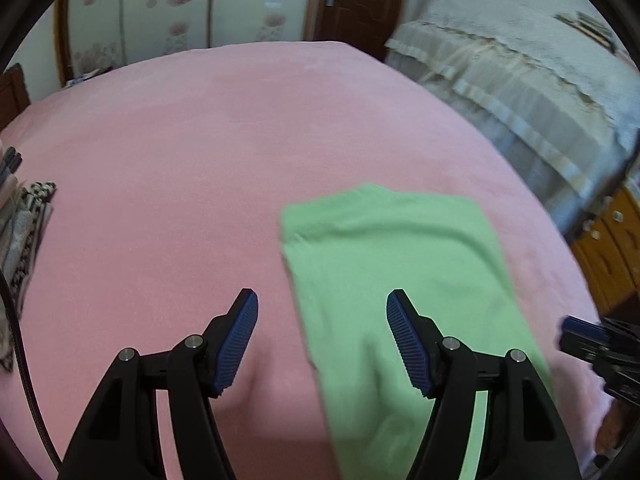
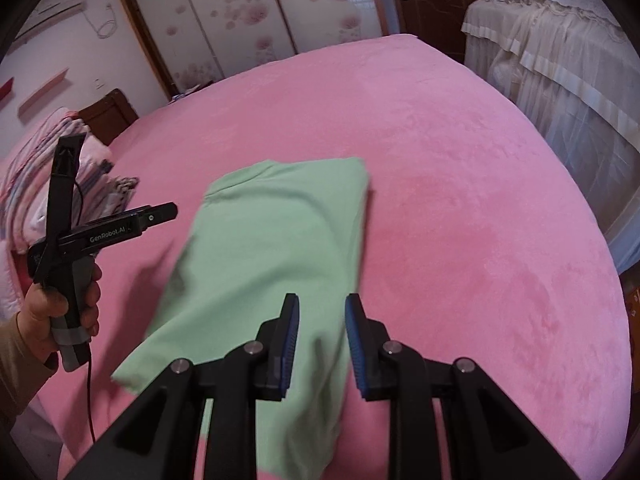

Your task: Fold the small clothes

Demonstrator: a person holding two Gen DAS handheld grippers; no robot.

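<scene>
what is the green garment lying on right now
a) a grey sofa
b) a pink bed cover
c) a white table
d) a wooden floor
b: the green garment lies partly folded on the pink bed cover, with both grippers open above it and neither gripping the cloth.
</scene>
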